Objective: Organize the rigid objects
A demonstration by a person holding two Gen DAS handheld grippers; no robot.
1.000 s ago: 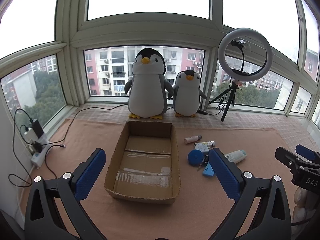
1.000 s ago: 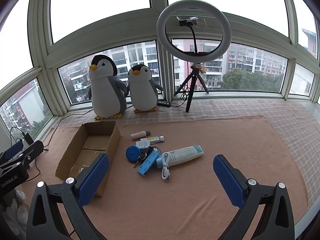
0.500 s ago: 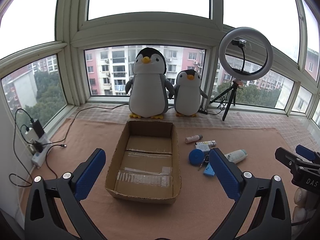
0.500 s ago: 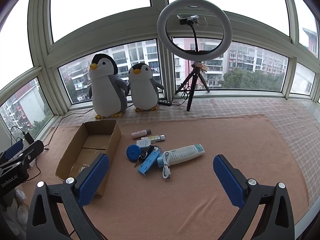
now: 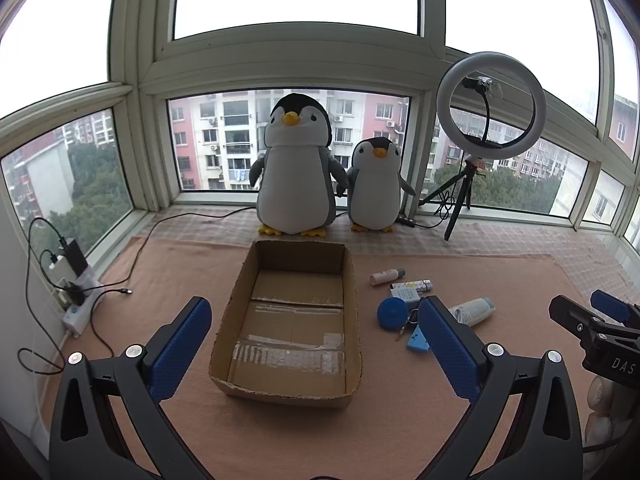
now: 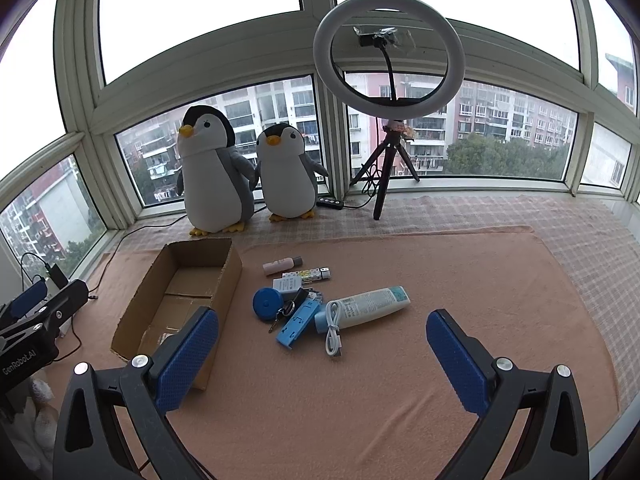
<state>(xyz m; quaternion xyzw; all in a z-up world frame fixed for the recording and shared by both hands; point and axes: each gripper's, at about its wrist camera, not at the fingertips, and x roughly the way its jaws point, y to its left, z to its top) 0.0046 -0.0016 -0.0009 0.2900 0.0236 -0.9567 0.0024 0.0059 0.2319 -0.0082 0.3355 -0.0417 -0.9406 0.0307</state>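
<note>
An empty cardboard box lies on the pink mat. Right of it is a cluster of small items: a white tube with a teal cap, a blue round tape measure, a blue flat holder, keys, a coiled white cable, a small pink bottle and a patterned stick. My left gripper hovers open in front of the box. My right gripper hovers open in front of the cluster.
Two plush penguins stand at the window behind the box. A ring light on a tripod stands back right. A power strip with chargers and cables lies at the left edge. The mat stretches right of the cluster.
Both views have shifted only slightly; the scene sits a touch lower and closer. Nothing on the mat has moved, and both grippers stay open.
</note>
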